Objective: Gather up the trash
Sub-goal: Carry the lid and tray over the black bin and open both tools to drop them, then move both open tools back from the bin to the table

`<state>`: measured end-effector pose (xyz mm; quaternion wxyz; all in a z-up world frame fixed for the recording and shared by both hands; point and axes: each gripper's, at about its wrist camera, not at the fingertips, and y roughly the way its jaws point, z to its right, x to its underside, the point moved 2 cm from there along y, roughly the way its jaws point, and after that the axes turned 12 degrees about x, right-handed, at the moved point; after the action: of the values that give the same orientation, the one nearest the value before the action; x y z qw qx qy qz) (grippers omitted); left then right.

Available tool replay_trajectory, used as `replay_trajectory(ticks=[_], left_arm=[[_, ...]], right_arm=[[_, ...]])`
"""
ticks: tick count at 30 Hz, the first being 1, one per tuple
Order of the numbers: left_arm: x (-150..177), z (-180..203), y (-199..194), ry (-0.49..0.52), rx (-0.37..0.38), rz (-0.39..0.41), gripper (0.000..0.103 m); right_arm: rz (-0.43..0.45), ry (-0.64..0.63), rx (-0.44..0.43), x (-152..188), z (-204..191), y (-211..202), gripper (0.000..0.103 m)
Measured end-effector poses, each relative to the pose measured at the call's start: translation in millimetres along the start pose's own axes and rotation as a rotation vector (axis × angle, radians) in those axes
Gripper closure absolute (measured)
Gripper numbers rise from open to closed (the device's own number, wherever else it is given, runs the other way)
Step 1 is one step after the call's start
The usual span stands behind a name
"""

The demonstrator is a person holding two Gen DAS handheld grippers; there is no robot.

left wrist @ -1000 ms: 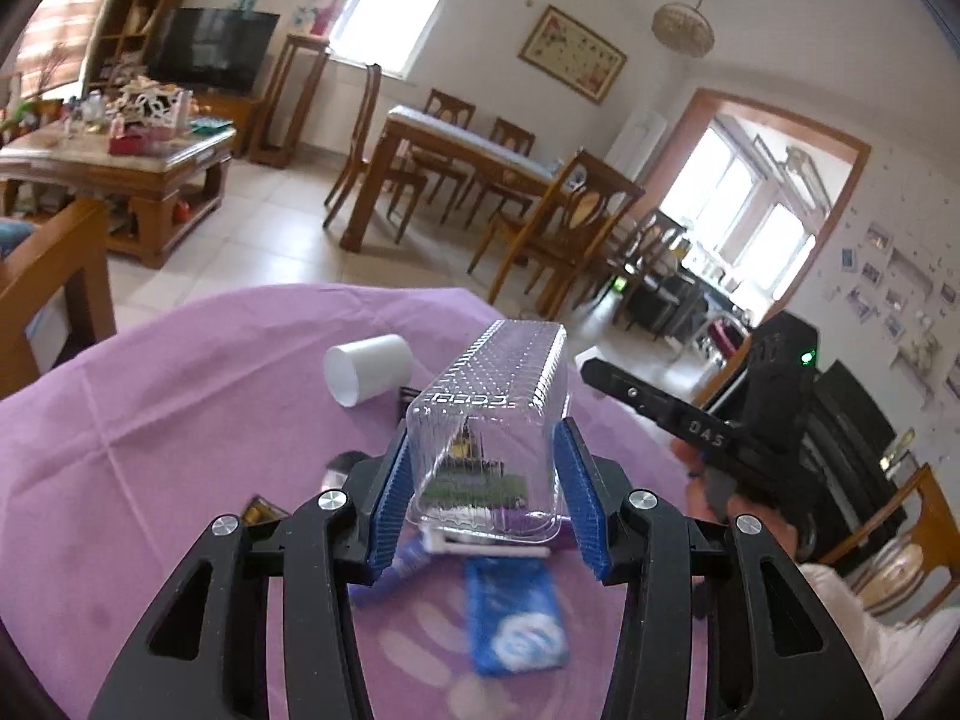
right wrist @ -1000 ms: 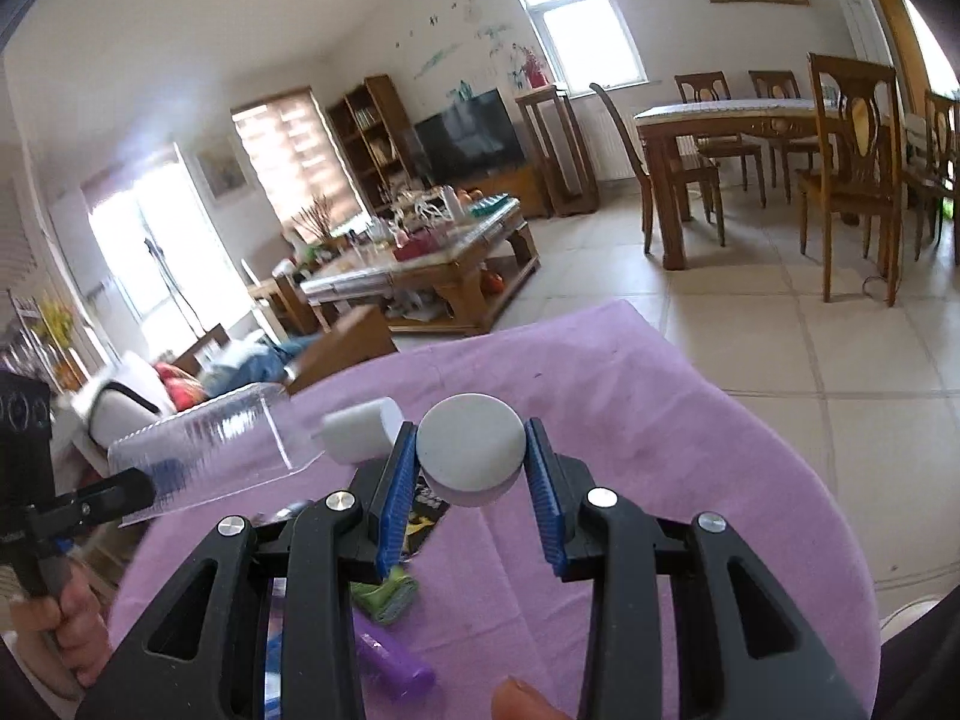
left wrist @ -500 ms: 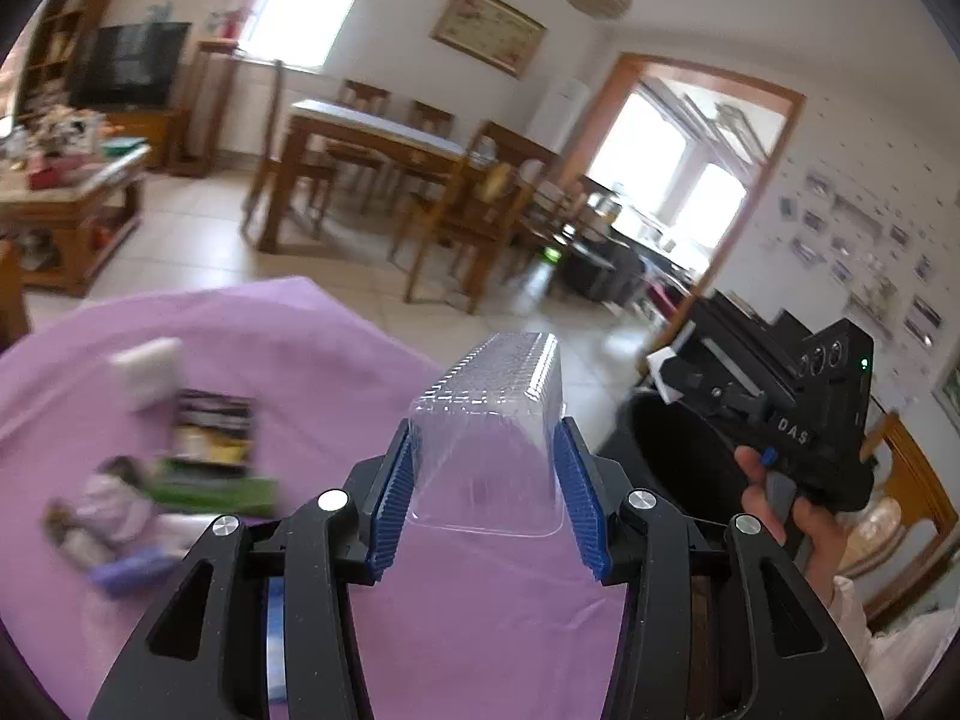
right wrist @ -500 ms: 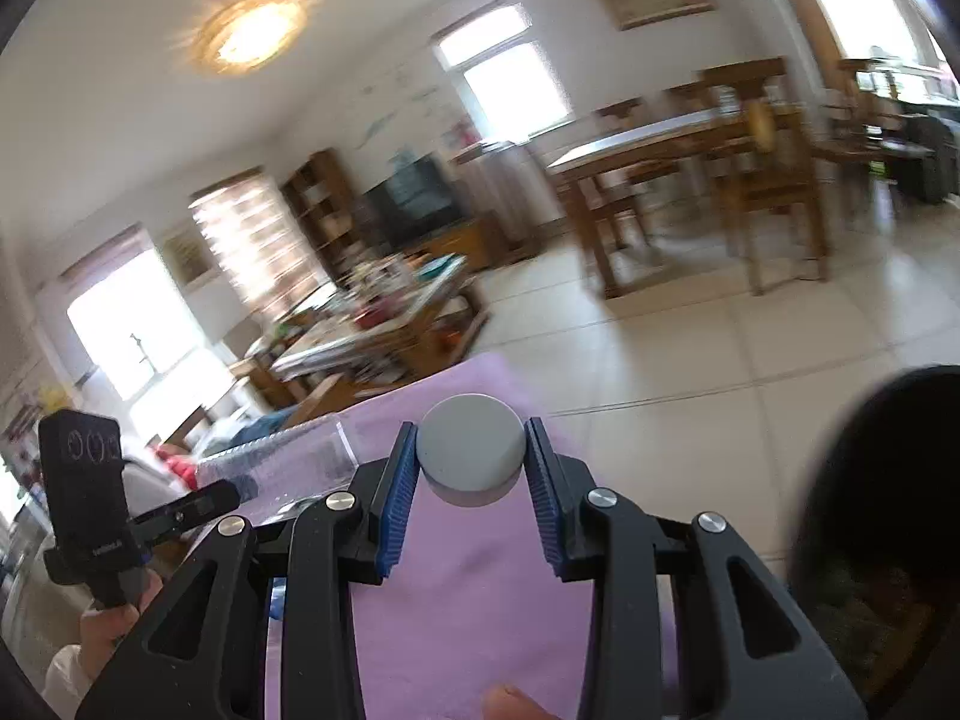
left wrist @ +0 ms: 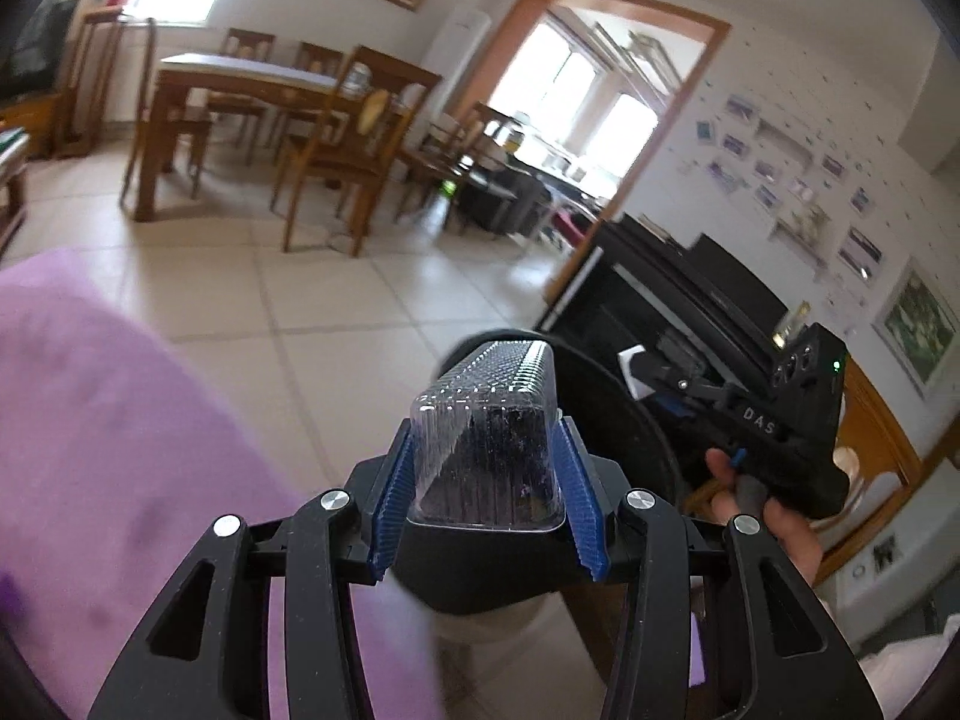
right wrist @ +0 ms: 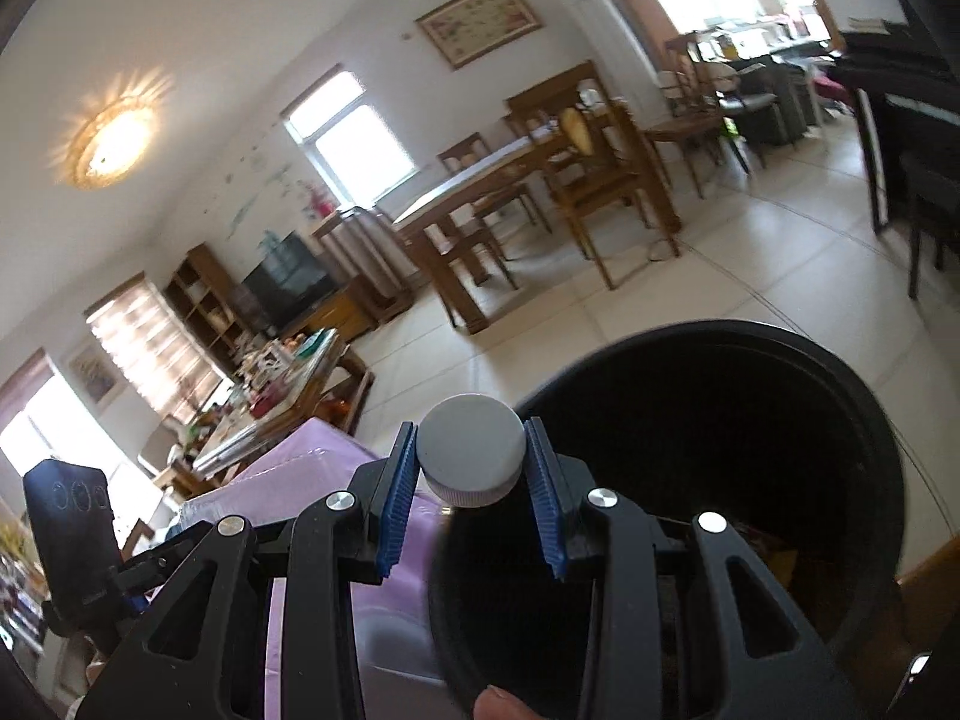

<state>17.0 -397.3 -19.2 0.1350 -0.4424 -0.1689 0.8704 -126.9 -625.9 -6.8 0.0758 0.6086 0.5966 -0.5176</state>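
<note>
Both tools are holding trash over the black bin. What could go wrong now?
The clear plastic box in the left tool sits near the black bin's edge by the purple tablecloth, so it might miss. The grey-capped bottle in the right tool might bounce off the rim.

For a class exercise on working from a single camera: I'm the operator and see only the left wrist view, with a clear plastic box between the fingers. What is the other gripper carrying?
Observer: The right gripper is shut on a round grey cap with a ribbed edge.
Operator: Where is it relative to the bin?
Observer: In the right wrist view the cap overlaps the left rim of the black bin, whose open mouth fills the lower right.
Operator: Anything inside?
Observer: It is mostly dark; a few coloured scraps show low inside.
</note>
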Motion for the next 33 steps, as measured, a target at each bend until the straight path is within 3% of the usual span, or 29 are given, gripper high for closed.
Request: replay_trajectory(ticks=[11, 22, 23, 25, 26, 28, 33], left_arm=[[17.7, 17.8, 117.6, -0.013, 0.04, -0.112, 0.057], [29.0, 17.4, 145.7, -0.005, 0.025, -0.188, 0.057], [30.2, 18.9, 147.5, 0.002, 0.024, -0.201, 0.056], [34.6, 21.9, 150.2, 0.013, 0.021, -0.234, 0.049], [37.4, 24.2, 149.9, 0.019, 0.016, -0.246, 0.037], [39.3, 30.1, 149.9, 0.049, -0.007, -0.248, 0.027], [36.4, 38.3, 133.6, 0.095, -0.039, -0.229, 0.019]], right_arm=[[0.004, 0.087, 0.042, 6.9, 55.0, -2.8, 0.068], [-0.014, 0.136, 0.046, 11.7, 82.5, 5.4, 0.065], [-0.02, 0.142, 0.044, 12.4, 84.3, 6.3, 0.064], [-0.03, 0.152, 0.033, 13.5, 87.9, 6.3, 0.04], [-0.03, 0.163, 0.032, 13.7, 91.6, 5.5, 0.024], [-0.019, 0.165, 0.028, 13.7, 89.3, 2.3, 0.023], [-0.019, 0.148, 0.036, 14.1, 81.2, 0.5, 0.017]])
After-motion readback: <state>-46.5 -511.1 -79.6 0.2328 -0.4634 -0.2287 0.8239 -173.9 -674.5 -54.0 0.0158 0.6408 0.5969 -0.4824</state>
